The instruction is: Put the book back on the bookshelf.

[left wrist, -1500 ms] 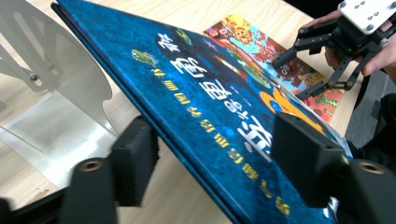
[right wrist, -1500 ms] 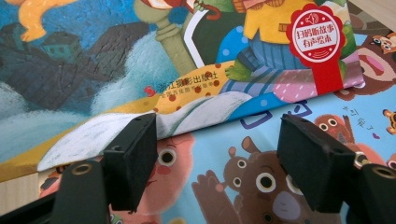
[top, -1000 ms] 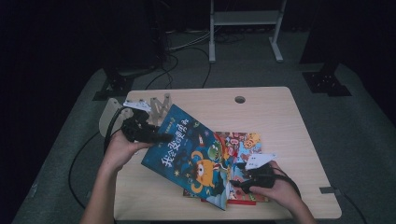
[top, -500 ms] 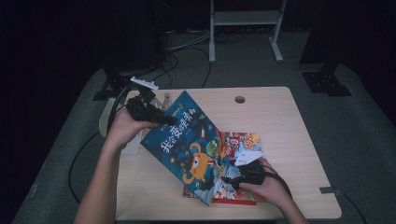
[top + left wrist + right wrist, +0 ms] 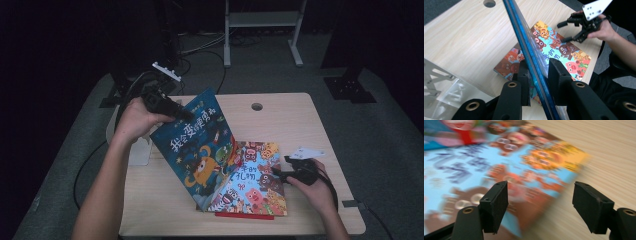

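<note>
A dark blue picture book [image 5: 200,150] stands tilted up from the table, its lower edge resting on a colourful animal picture book [image 5: 252,182]. My left gripper [image 5: 187,116] is shut on the blue book's upper left edge. In the left gripper view the blue book's edge [image 5: 524,42] runs between the jaws, which have just been closing on it. My right gripper [image 5: 280,172] hovers open at the colourful book's right edge. In the right gripper view its jaws stand wide apart [image 5: 541,192] over the blurred colourful book [image 5: 499,165], with nothing between them. A red book [image 5: 245,215] peeks out from under the colourful one.
The wooden table [image 5: 280,120] has a cable hole [image 5: 257,106] at its back. A clear-and-white stand [image 5: 137,150] sits at the table's left edge, close to my left forearm. A metal frame [image 5: 262,20] stands on the floor beyond the table.
My left hand has lifted the blue book up and back, tilting it steeper and uncovering more of the colourful book. My right gripper has shifted right, to that book's right edge.
</note>
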The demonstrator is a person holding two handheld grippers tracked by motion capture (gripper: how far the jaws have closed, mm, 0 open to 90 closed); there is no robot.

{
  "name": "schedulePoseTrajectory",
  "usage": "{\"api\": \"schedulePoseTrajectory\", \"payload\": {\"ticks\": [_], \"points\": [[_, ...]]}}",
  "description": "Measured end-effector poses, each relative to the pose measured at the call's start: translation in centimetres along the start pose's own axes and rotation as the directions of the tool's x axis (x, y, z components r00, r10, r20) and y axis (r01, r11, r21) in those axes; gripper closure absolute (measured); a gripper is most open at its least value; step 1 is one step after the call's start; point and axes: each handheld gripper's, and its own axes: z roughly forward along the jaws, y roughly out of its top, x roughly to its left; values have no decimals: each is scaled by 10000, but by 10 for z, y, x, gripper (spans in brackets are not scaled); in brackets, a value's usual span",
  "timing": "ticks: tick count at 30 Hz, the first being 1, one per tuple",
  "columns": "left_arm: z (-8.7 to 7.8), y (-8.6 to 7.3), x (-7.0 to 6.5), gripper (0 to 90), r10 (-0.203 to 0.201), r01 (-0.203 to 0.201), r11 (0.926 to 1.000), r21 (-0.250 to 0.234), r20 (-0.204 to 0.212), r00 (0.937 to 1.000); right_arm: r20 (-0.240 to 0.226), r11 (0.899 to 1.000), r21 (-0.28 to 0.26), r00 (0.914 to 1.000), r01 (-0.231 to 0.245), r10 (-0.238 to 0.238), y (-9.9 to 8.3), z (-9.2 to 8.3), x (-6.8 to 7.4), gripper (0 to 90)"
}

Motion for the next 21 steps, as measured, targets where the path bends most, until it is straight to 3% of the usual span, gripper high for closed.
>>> {"api": "schedulePoseTrajectory", "payload": {"ticks": [2,7,12,15,18,21], "points": [[-2,5,-3,739,81,-80,9999,112,-88,9999,431,9985,-91,9976,-540,543,-8,-6,-16,281],[-6,15,-11,762,302,-295,9992,281,-241,9993,874,9940,30,9902,-1098,1091,-22,-8,-34,276],[-11,20,-18,809,504,-504,9984,253,-9,9987,1110,9900,53,9840,-1410,1395,-28,-8,-42,270],[-15,22,-24,812,661,-644,9969,447,-390,9970,1284,9874,201,9798,-1569,1531,-32,-6,-47,270],[-18,22,-29,823,911,-891,9949,483,-425,9949,1416,9844,278,9755,-1739,1683,-33,-5,-49,269],[-21,21,-32,823,1055,-1002,9930,624,-867,9906,1490,9822,335,9727,-1851,1782,-35,-3,-51,264]]}}
